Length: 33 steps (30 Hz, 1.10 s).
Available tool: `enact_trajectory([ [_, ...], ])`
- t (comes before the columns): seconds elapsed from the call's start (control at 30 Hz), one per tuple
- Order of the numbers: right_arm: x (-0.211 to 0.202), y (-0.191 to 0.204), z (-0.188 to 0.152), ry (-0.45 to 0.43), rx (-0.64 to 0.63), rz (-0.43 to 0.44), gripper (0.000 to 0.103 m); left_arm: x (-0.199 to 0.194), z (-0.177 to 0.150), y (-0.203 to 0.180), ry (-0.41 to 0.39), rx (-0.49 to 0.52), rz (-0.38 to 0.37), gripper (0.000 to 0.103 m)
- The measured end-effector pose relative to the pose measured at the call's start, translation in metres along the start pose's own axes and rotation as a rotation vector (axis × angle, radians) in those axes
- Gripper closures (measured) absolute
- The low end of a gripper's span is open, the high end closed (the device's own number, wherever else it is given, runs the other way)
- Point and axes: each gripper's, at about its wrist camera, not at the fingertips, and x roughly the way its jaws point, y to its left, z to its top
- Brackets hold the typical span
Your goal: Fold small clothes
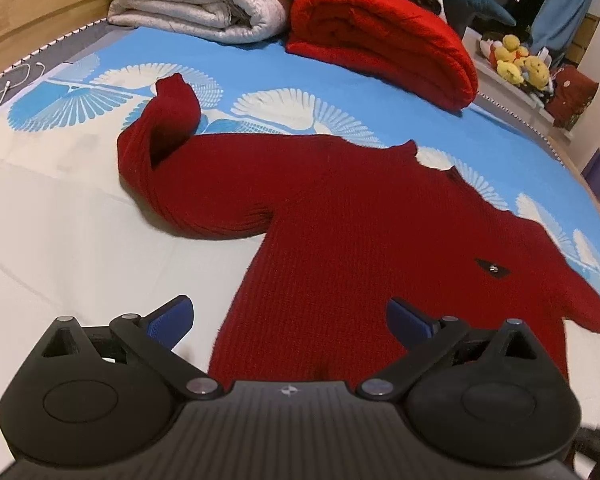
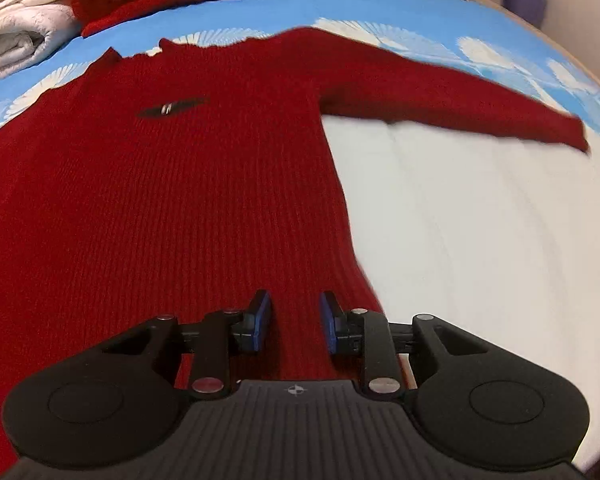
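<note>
A dark red knit sweater (image 1: 360,220) lies front up on the bed, with a small black label (image 1: 492,268) on its chest. Its left sleeve (image 1: 168,152) is bent and bunched upward. The other sleeve (image 2: 460,100) stretches out flat to the right. My left gripper (image 1: 288,308) is open wide over the sweater's lower left edge, with nothing between its blue pads. My right gripper (image 2: 294,300) hovers over the sweater (image 2: 160,200) near its lower right edge. Its jaws stand narrow with a gap, and flat knit shows through the gap with no pad pressing on it.
A folded bright red blanket (image 1: 380,40) and rolled white quilts (image 1: 204,0) sit at the bed's far end. The sheet (image 1: 260,64) is blue with white fan patterns, white nearer me. Yellow plush toys (image 1: 520,64) lie on a shelf beyond the bed's right edge.
</note>
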Motion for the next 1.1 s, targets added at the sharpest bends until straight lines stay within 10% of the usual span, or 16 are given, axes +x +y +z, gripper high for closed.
enact_trajectory([
  [0.17, -0.046, 0.017, -0.036, -0.056, -0.046, -0.012, 0.051, -0.034, -0.014, -0.016, -0.060, 0.066, 0.003, 0.001],
  [0.47, -0.117, 0.065, -0.038, -0.425, -0.013, 0.131, 0.021, -0.074, -0.065, -0.026, -0.132, 0.173, 0.075, 0.000],
  [1.1, -0.051, 0.093, -0.012, -0.265, -0.034, 0.131, 0.021, -0.015, -0.057, -0.008, -0.056, 0.201, 0.060, 0.000],
])
